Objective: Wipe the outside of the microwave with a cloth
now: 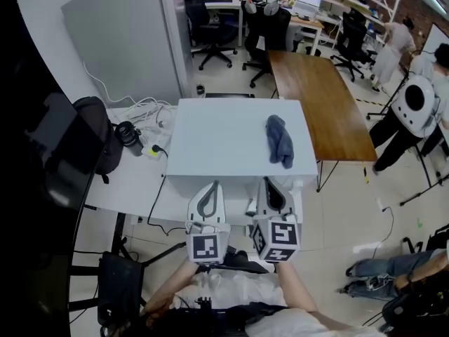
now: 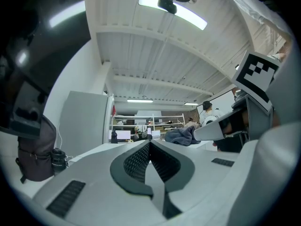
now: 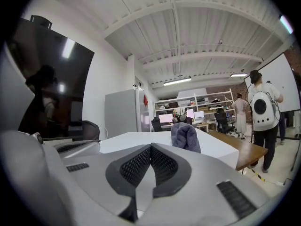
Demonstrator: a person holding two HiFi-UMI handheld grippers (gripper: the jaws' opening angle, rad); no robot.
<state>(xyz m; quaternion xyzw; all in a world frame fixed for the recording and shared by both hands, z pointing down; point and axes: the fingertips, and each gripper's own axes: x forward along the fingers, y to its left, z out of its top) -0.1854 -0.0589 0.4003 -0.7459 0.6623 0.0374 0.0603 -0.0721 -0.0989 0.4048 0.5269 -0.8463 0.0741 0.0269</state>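
Note:
The microwave (image 1: pixel 224 142) is a white box on a white table; in the head view I look down on its flat top. A crumpled blue-grey cloth (image 1: pixel 280 140) lies on the right part of that top, also visible in the left gripper view (image 2: pixel 181 136) and the right gripper view (image 3: pixel 185 136). My left gripper (image 1: pixel 212 186) and right gripper (image 1: pixel 269 182) hover side by side at the microwave's near edge, short of the cloth. Both are shut with nothing between their jaws, as the left gripper (image 2: pixel 150 142) and right gripper (image 3: pixel 151 146) show in their own views.
A black backpack (image 1: pixel 95 135), a dark lens-like cylinder (image 1: pixel 128 133) and white cables (image 1: pixel 144 111) lie on the table left of the microwave. A wooden table (image 1: pixel 319 97) stands to the right, a grey panel (image 1: pixel 126 37) behind left. People (image 1: pixel 414 111) stand far right.

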